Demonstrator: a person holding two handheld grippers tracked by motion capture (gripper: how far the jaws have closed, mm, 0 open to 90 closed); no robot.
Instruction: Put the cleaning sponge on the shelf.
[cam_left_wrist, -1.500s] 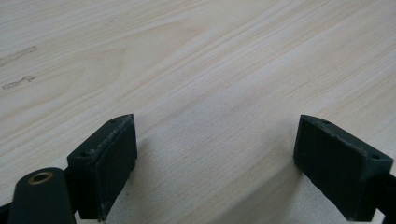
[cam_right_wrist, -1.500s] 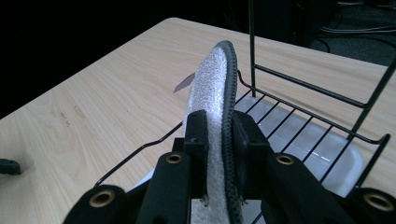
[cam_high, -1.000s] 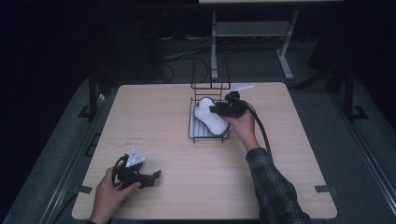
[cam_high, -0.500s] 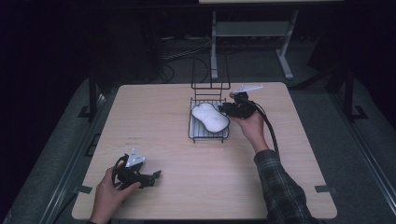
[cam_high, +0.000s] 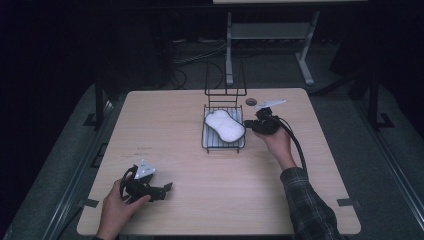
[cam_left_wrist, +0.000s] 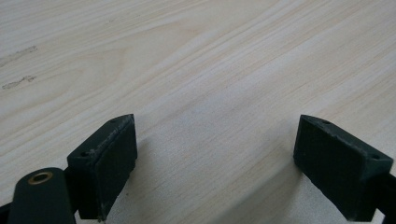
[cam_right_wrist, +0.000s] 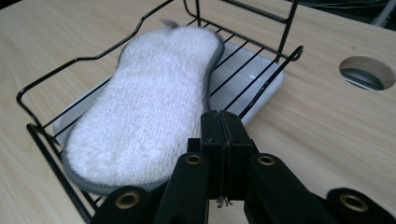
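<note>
light wood table (cam_high: 200, 150), viewed from above and from both gripper cameras.

left gripper (cam_high: 165, 189): resting low at the near left part of the table, held in the person's left hand (cam_high: 117, 210). in the left gripper view its fingers (cam_left_wrist: 105, 161) stand wide apart, released, with bare wood grain between them and nothing gripped. a grey plate sits on top of the tool.

right gripper (cam_high: 248, 124): held in the person's right hand (cam_high: 277, 142), plaid sleeve (cam_high: 310, 205) behind it, black cable (cam_high: 297, 145) trailing back along the forearm. it sits at the right side of the wire rack (cam_high: 223, 146), just beside the rim. in the right gripper view its fingers (cam_right_wrist: 212, 140) are pressed flat together, clenched, with no object between them; a few loose threads hang at the seam below the pads.

wire rack: black wire basket with a raised back frame, standing on the far centre of the table, over a white tray (cam_right_wrist: 261, 74) that shows beneath the wires.

sponge (cam_high: 224, 125): white, fluffy, peanut-shaped pad with a grey edge, lying flat inside the wire rack, set diagonally across its floor. in the right gripper view it lies directly ahead of the clenched fingers, its near edge close to them; contact cannot be confirmed.

round hole (cam_high: 251, 101): cable port in the table top, just beyond the rack's right rear corner.
</note>
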